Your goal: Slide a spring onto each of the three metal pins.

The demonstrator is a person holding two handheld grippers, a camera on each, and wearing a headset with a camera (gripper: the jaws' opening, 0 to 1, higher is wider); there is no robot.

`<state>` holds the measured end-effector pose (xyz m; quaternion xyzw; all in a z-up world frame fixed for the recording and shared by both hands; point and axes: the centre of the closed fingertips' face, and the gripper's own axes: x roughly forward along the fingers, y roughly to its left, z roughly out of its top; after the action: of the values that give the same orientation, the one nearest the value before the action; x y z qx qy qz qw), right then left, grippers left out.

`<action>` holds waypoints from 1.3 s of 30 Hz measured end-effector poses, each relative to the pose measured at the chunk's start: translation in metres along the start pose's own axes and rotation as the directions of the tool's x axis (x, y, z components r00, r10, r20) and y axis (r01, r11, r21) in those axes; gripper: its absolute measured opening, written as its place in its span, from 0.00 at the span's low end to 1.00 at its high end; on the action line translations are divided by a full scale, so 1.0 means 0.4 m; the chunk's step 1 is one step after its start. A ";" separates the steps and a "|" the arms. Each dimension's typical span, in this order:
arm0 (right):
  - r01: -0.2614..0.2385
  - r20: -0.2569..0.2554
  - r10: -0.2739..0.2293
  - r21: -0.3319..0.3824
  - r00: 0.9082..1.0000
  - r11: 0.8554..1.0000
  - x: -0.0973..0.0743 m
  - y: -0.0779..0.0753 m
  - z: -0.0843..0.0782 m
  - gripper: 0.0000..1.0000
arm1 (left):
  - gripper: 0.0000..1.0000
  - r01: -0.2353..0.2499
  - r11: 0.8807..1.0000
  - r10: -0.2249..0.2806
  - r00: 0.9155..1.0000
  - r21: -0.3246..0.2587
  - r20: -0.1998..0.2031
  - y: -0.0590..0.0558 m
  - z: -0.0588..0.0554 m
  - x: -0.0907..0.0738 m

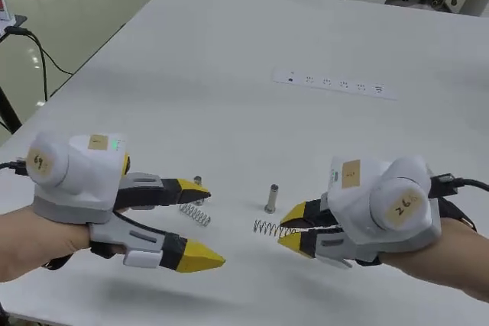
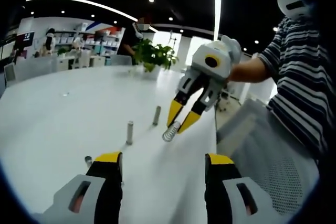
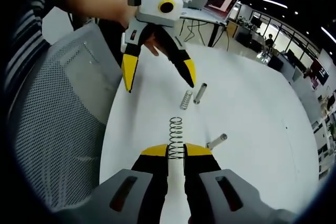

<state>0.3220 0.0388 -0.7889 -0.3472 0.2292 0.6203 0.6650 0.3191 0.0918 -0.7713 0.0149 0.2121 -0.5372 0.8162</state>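
Landmark: the middle pin (image 1: 271,198), a short grey metal cylinder with a slightly wider foot. It stands upright on the table (image 1: 229,59) with its shaft bare.
Table: a smooth, flat, matte white top.
Held spring (image 1: 266,227): thin bright wire wound in open, even coils, straight along its length. It lies level just on the person's side of the middle pin. One end is free and the other sits between the right jaws.
Right gripper (image 1: 286,228): a rounded glossy white shell with black arms and yellow wedge-shaped tips. The jaws are drawn narrow, pinching the end of the held spring. It is near the middle pin, to the pin's right.
Loose spring (image 1: 195,214): the same kind of wire coil, lying on its side on the table. It is left of the middle pin and apart from it.
Left gripper (image 1: 214,224): the same white, black and yellow build. The jaws are spread wide with nothing gripped. It is left of the middle pin, with one yellow tip just beside the loose spring.
Small pin (image 1: 197,182): a grey metal stub left of the middle pin, partly hidden behind the left gripper's farther tip.
Far pin (image 2: 157,115): in the left gripper view, a third grey cylinder standing upright beyond the middle pin.
Power strip (image 1: 334,84): a long flat white bar with a row of sockets, lying well beyond the middle pin.
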 end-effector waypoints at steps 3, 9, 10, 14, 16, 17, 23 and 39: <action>-0.001 0.006 0.001 -0.003 1.000 1.000 -0.005 0.002 0.008 0.07 | 0.56 0.010 1.000 -0.010 1.000 0.002 0.009 0.001 0.014 0.013; -0.009 0.007 0.009 -0.012 1.000 1.000 -0.011 0.008 0.012 0.07 | 0.49 0.055 0.998 -0.055 0.998 0.020 0.009 -0.020 0.029 0.047; -0.010 0.008 0.010 -0.012 1.000 1.000 -0.012 0.009 0.013 0.07 | 0.47 0.060 0.998 -0.060 0.998 0.020 0.007 -0.023 0.029 0.051; -0.013 0.010 0.013 -0.014 1.000 1.000 -0.015 0.013 0.015 0.07 | 0.38 0.083 0.996 -0.083 0.997 0.026 0.005 -0.034 0.025 0.068; -0.017 0.012 0.017 -0.017 1.000 1.000 -0.017 0.016 0.018 0.07 | 0.34 0.093 0.995 -0.093 0.996 0.033 0.005 -0.040 0.028 0.074; -0.017 0.012 0.017 -0.018 1.000 1.000 -0.018 0.017 0.019 0.07 | 0.31 0.098 0.995 -0.098 0.995 0.034 0.005 -0.043 0.030 0.076; -0.020 0.022 0.021 -0.021 1.000 1.000 -0.026 0.023 0.031 0.07 | 0.27 0.120 0.992 -0.120 0.993 0.049 0.001 -0.054 0.041 0.091; -0.010 0.029 0.011 -0.037 1.000 0.999 -0.042 0.024 0.040 0.07 | 0.05 0.134 0.988 -0.136 0.991 0.075 0.022 -0.065 0.054 0.101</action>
<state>0.3085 0.0395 -0.7678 -0.3490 0.2097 0.6329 0.6586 0.3169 0.0403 -0.7609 0.0232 0.1816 -0.5987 0.7798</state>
